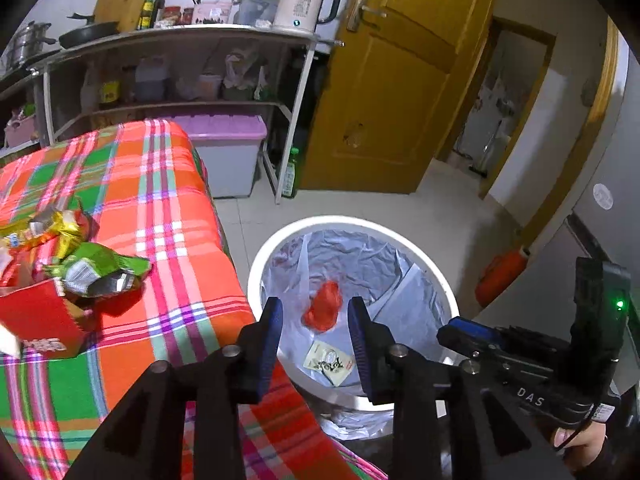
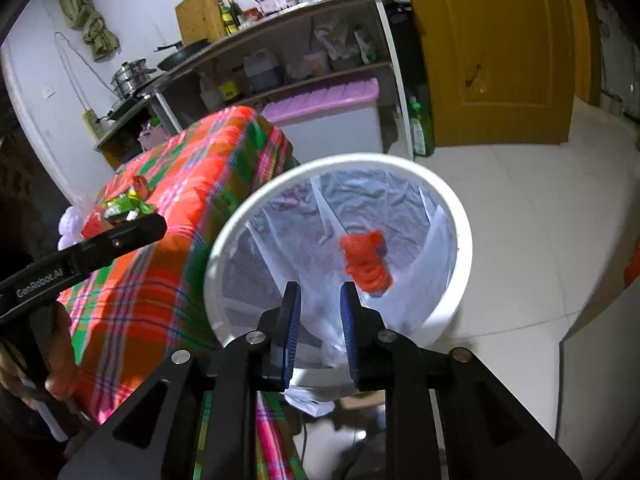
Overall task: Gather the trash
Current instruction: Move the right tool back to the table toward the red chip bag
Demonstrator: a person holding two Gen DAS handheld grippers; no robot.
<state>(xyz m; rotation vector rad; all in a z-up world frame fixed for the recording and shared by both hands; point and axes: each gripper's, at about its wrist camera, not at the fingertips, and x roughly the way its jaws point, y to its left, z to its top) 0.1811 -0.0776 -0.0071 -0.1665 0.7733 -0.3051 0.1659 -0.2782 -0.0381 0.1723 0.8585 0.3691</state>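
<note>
While the plaid-clothed table (image 1: 168, 216) holds crumpled foil snack wrappers (image 1: 96, 268) uncollected, the round white plastic-lined bin (image 1: 432, 264) just beside it contains a red plastic scrap (image 1: 324, 306); left gripper (image 1: 316, 322) and right gripper (image 2: 320, 308) hover released, empty, above it.

Red carton (image 1: 38, 320) cut off left.

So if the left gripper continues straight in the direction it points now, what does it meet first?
Probably the red crumpled item, seen between the open left gripper fingers inside the lined white bin. Depth is unclear; it may be falling.
</note>
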